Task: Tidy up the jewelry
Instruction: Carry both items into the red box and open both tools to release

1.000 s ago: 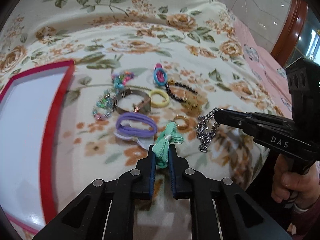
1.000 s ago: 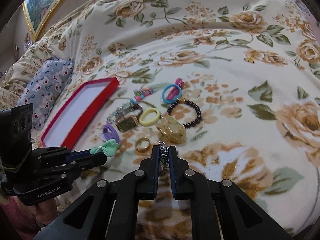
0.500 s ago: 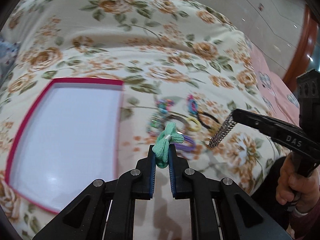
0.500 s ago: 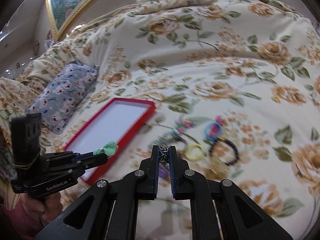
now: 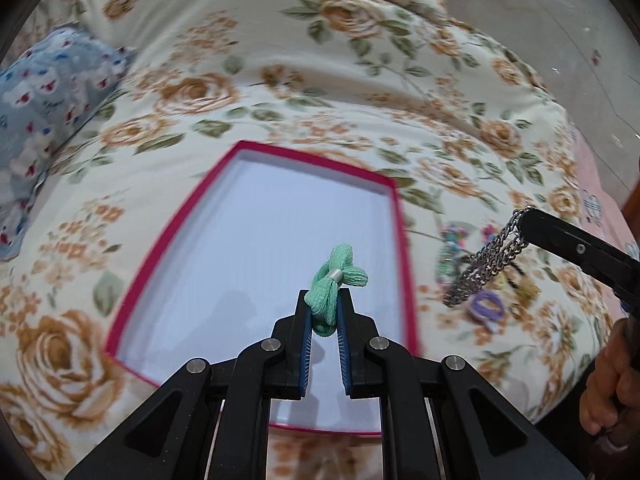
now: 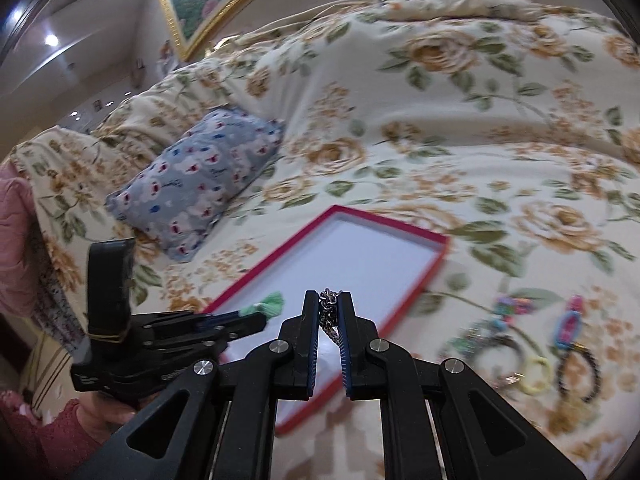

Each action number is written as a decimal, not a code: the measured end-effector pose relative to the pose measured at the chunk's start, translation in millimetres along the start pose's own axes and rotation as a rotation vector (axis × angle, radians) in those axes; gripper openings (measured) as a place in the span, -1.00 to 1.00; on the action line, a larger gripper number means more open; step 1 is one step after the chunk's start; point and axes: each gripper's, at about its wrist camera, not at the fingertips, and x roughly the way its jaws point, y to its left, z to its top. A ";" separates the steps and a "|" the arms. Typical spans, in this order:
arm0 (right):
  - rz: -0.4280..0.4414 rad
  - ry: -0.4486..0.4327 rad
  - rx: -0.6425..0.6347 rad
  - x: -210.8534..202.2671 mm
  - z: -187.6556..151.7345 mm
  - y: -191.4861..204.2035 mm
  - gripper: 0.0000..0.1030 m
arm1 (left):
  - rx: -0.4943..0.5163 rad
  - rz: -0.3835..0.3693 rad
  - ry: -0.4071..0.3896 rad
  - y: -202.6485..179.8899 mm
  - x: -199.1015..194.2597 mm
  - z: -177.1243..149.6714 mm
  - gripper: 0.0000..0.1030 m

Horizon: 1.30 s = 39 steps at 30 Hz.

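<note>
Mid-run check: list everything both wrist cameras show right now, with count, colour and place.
tray: one, red rim, white floor, on the bedspread, nothing lying in it
green tie: one, mint, pinched in the left tongs over the tray
chain: one, silver, hanging from the right tongs beside the tray
loose jewelry: blurred cluster right of the tray, including a yellow ring, dark bead bracelet, blue-pink piece, purple tie; exact count unclear
bedspread: one, cream with orange roses
pillow: one, blue patterned, beyond the tray
picture frame: one, gold, on the wall
left tongs: black, shut on the green tie
right tongs: black, shut on the chain
hand: one, on the right grip
</note>
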 end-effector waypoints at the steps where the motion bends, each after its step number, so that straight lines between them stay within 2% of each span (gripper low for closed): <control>1: 0.014 0.006 -0.004 6.6 1.1 4.1 -0.84 | -0.010 0.008 0.003 3.4 0.5 1.4 -0.80; 10: 0.075 0.080 -0.024 62.8 -0.7 23.6 -0.84 | -0.092 0.056 0.038 25.5 22.7 17.5 -0.79; 20: 0.057 0.072 -0.003 97.1 25.7 5.3 -0.84 | -0.073 0.088 0.049 30.2 62.9 59.8 -0.78; 28: 0.042 0.170 0.032 132.8 11.4 -16.9 -0.83 | -0.099 0.111 0.127 38.4 102.1 63.2 -0.75; 31: 0.042 0.203 0.045 140.4 4.4 -21.8 -0.83 | -0.112 0.114 0.152 41.6 112.0 62.9 -0.66; 37: 0.026 0.240 0.047 148.0 -2.7 -27.4 -0.82 | -0.088 0.153 0.146 35.3 117.0 64.9 -0.53; 39: 0.028 0.250 0.053 149.2 -3.8 -29.2 -0.79 | -0.084 0.159 0.145 32.8 116.7 63.0 -0.41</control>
